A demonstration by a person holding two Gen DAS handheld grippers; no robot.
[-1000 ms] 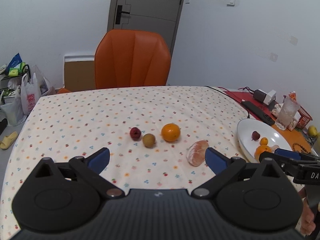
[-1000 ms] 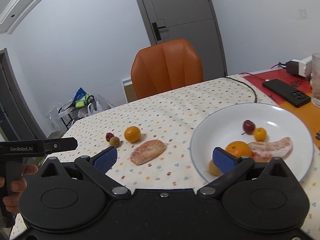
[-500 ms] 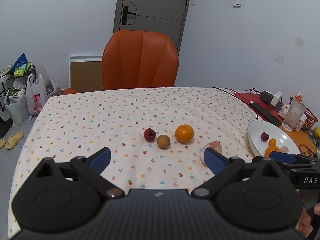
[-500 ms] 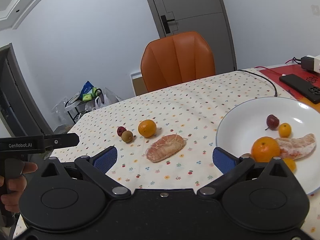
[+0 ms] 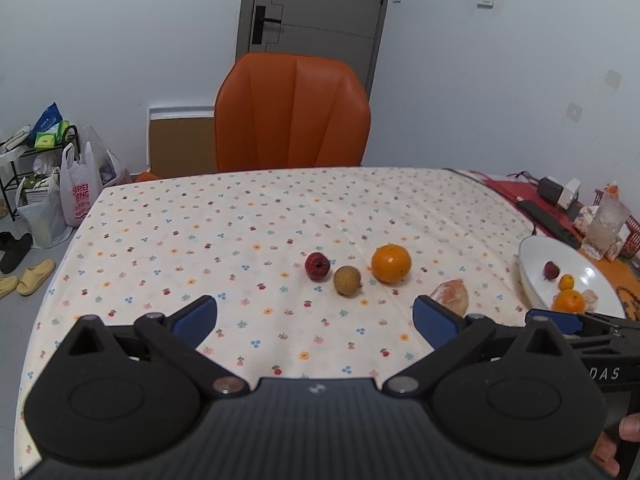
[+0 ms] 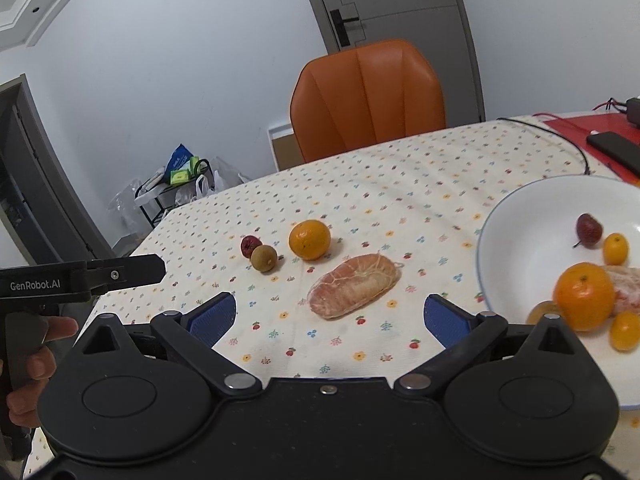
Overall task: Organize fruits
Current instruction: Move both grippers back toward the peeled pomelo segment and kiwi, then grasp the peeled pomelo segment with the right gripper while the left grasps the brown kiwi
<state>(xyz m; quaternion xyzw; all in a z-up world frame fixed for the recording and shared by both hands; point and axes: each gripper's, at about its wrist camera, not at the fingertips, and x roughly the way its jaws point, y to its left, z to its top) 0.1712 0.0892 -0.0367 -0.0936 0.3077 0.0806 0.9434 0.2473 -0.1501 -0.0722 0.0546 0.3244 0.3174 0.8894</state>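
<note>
Your left gripper (image 5: 314, 318) hangs above the flowered tablecloth (image 5: 240, 240) with its blue pads spread wide and nothing between them. Your right gripper (image 6: 328, 316) is likewise released and empty, and in the left wrist view it shows only as a dark bar at the right edge.

In the right wrist view, the peeled pomelo segment (image 6: 354, 285) lies at centre frame on the cloth, just beyond the gap between the blue pads. Upper left of it sit the orange (image 6: 309, 239), the brownish longan-like fruit (image 6: 263, 258) and the small dark red fruit (image 6: 249, 245), the last two touching or nearly so.

The white plate (image 6: 520, 216) fills the right of that frame. It holds a second orange (image 6: 583, 296), a red fruit, small yellow-orange fruits and another peeled segment partly hidden behind the orange.

Your hand (image 6: 30, 364) grips the left tool's handle at the lower left edge. An orange chair (image 5: 292, 112) stands behind the table at upper centre.
</note>
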